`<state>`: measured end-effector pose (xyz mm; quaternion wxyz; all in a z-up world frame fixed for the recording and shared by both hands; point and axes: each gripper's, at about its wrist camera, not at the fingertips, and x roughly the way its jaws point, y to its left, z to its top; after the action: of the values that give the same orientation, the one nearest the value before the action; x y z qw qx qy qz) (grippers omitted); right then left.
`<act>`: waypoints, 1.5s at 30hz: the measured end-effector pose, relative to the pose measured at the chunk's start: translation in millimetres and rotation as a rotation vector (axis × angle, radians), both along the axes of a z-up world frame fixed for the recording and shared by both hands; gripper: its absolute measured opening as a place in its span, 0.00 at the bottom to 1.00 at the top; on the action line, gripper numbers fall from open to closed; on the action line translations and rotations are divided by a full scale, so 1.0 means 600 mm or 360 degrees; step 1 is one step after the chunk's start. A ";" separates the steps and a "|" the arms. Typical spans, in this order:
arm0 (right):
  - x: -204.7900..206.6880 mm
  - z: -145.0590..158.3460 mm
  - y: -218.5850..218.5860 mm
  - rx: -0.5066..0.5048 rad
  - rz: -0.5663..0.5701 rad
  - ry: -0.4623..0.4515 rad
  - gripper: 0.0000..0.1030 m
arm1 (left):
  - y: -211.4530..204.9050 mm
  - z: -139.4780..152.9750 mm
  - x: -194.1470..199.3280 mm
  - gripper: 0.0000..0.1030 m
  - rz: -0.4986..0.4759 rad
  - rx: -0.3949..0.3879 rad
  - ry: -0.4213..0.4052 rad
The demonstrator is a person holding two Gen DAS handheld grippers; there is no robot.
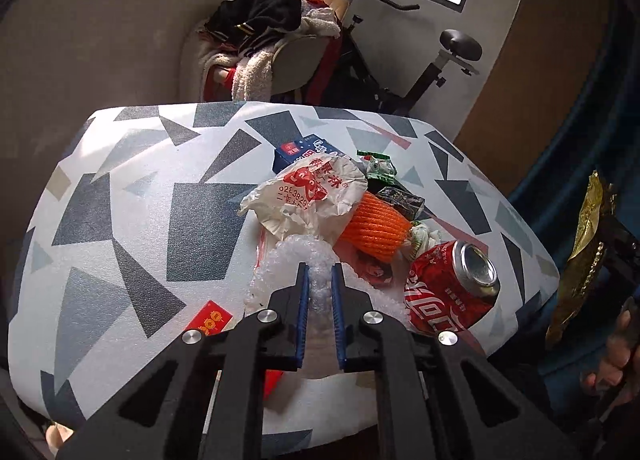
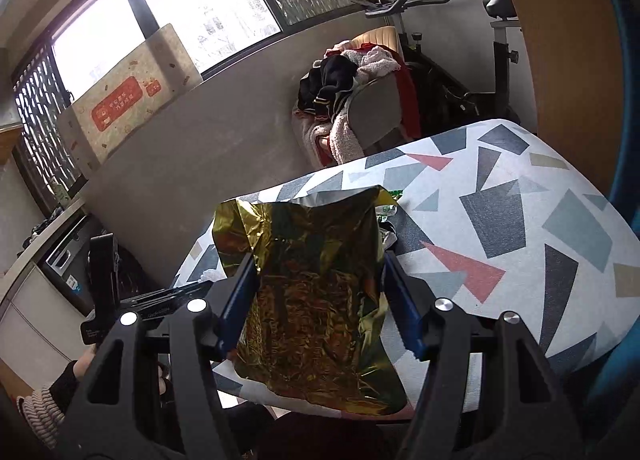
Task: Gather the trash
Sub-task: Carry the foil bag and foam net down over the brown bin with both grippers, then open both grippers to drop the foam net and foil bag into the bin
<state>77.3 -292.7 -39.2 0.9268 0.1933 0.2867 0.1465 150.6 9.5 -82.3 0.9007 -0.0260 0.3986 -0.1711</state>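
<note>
Left gripper (image 1: 320, 272): jaws nearly closed, pinching a crumpled wad of clear bubble wrap (image 1: 308, 260); the wad bulges out past the fingertips toward 12 o'clock.
Right gripper (image 2: 318, 260): jaws about half open, pressed on both side edges of a flat gold foil pouch (image 2: 316, 292); pouch's long axis runs along the fingers, 6 to 12 o'clock.
Remaining trash: heaped on the grey-and-white triangle-patterned tabletop (image 1: 132, 196), just beyond the left fingertips; white printed paper wrapper (image 1: 308, 192) at 12 o'clock; orange foam net sleeve (image 1: 374, 228) at 1 o'clock; crushed red cola can (image 1: 452, 284) at 3 o'clock, long axis slanting from 7 to 1 o'clock.
Nearer hand: left, judged; both grippers are loaded, so each must unload before the heap is reached again.
</note>
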 end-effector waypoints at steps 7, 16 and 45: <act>-0.046 -0.008 0.028 -0.0051 0.0027 -0.0006 0.61 | -0.014 0.026 -0.110 0.11 -0.0174 0.0062 -0.0066; -0.097 -0.037 0.059 -0.0150 0.0087 0.0029 0.61 | -0.050 -0.082 -0.229 0.11 -0.0381 0.0114 0.0088; -0.127 -0.272 0.208 -0.0439 0.0455 0.0491 0.63 | 0.069 -0.095 -0.290 0.94 0.0125 0.0241 -0.0328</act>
<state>1.1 -168.0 -202.3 0.8595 0.0425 0.4666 0.2044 -23.3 51.2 -139.4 0.9423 0.0443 0.3143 -0.1069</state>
